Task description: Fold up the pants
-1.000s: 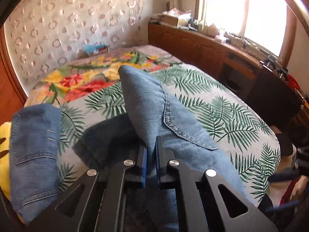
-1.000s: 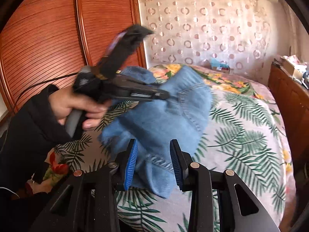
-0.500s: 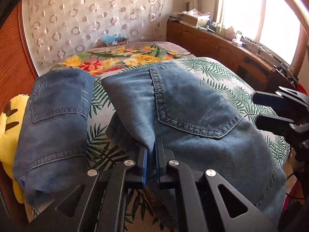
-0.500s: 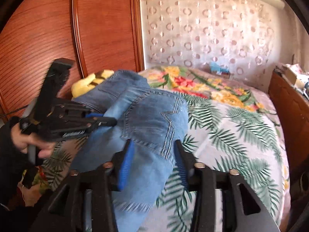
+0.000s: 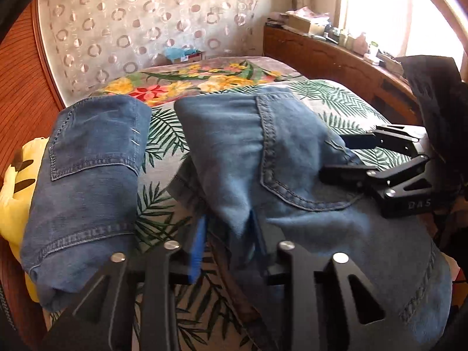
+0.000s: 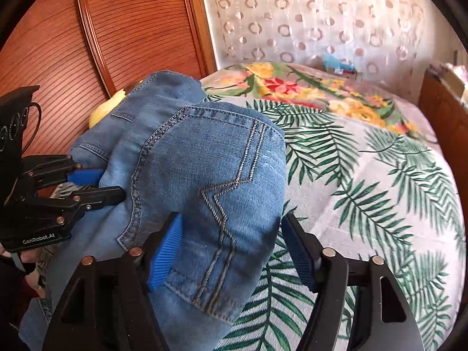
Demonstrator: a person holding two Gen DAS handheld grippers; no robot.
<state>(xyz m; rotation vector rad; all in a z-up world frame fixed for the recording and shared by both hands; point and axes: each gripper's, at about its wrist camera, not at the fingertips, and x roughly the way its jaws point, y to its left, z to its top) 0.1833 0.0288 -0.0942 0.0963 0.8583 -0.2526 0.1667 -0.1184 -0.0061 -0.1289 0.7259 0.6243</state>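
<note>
Left gripper (image 5: 225, 245) low over bed (image 5: 336, 99), fingers apart astride jeans (image 5: 292, 175) fold — right gripper (image 6: 234, 248) likewise spread, straddling pocket.

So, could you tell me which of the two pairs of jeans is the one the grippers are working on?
The lighter jeans with the stitched back pocket, between the open left gripper and right gripper; the darker folded jeans lie apart, beside them.

Bright daylight glares through the window (image 5: 409, 14); fisheye edges bend, slight blur.
</note>
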